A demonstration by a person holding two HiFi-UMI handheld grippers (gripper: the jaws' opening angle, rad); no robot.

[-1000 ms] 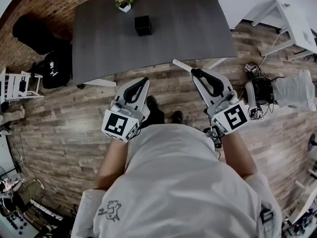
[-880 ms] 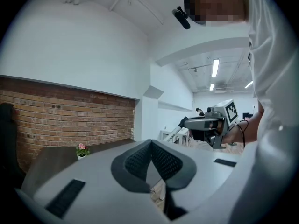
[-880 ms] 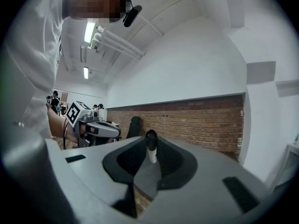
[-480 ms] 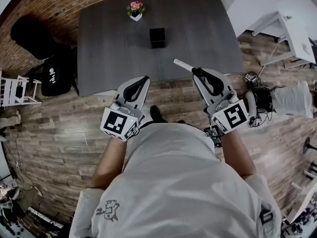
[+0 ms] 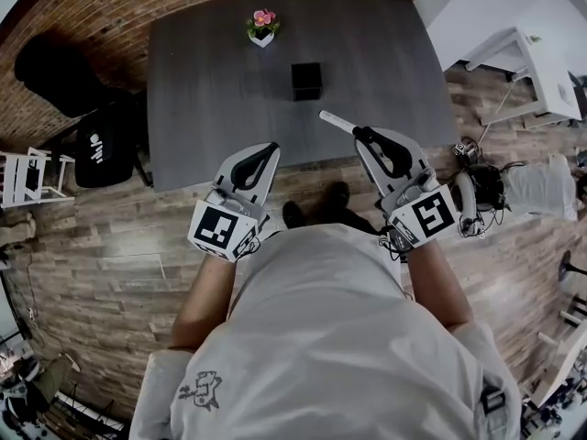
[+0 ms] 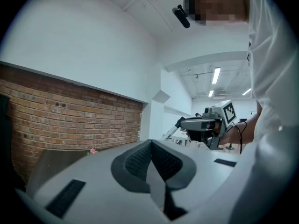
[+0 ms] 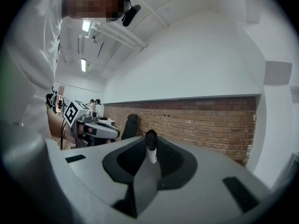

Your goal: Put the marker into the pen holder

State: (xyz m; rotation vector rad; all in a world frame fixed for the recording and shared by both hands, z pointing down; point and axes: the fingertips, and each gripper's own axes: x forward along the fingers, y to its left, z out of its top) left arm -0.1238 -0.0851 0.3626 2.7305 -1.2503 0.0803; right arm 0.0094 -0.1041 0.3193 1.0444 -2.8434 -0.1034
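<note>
right tool [image 5: 360,136]: clamped on marker [image 5: 336,122], long axis toward 10 o'clock | pen holder [image 5: 306,81]: on counter [image 5: 202,81], 11 o'clock from marker tip, apart | left tool [image 5: 271,147]: closed, empty, farther off | next: likely carry marker over holder and upend it

1. Of the marker [image 7: 151,149] only the dark end and some white barrel show; the rest is hidden between the jaws of the right gripper [image 7: 149,164]
2. Ahead of them, inside the pen holder [image 5: 306,81] is too dark to tell
</note>
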